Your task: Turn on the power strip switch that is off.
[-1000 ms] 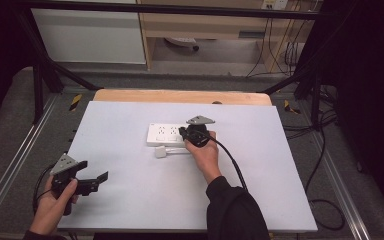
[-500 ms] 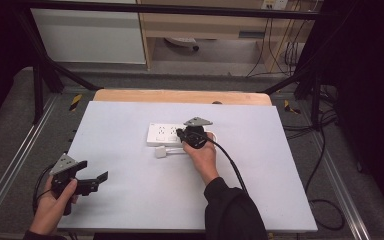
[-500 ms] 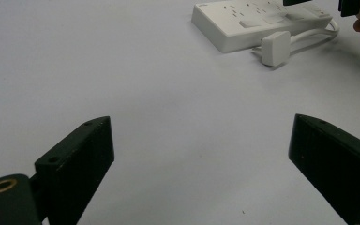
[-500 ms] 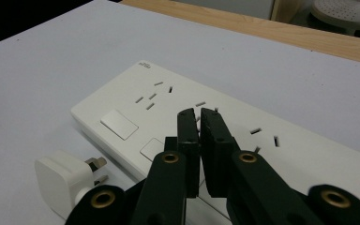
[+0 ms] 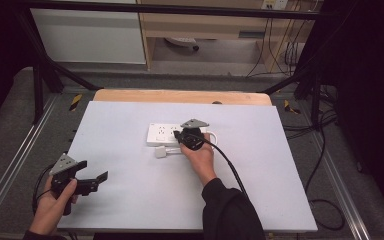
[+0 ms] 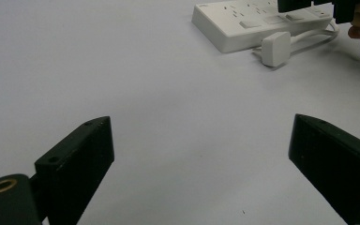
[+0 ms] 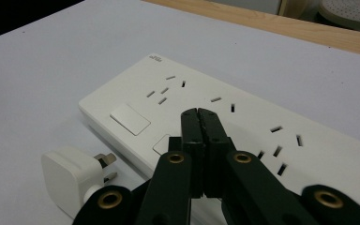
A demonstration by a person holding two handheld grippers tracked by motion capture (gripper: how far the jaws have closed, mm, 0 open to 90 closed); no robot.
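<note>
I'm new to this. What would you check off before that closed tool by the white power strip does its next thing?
1. Right gripper jaws closed together, nothing between them: ok.
2. Tips over the long white plastic power strip, near a flat square switch: ok.
3. Tips actually touching the strip: cannot tell.
4. Small white plug lying unplugged beside the strip: ok.
5. Left gripper open and well away at the table's near left: ok.

Three cameras: one fixed overhead, one riding each tool.
High view looks forward and down over the whole counter [image 5: 130,200]; left tool view sits low, facing the far power strip [image 6: 243,23]; right tool view hangs close above that power strip.
</note>
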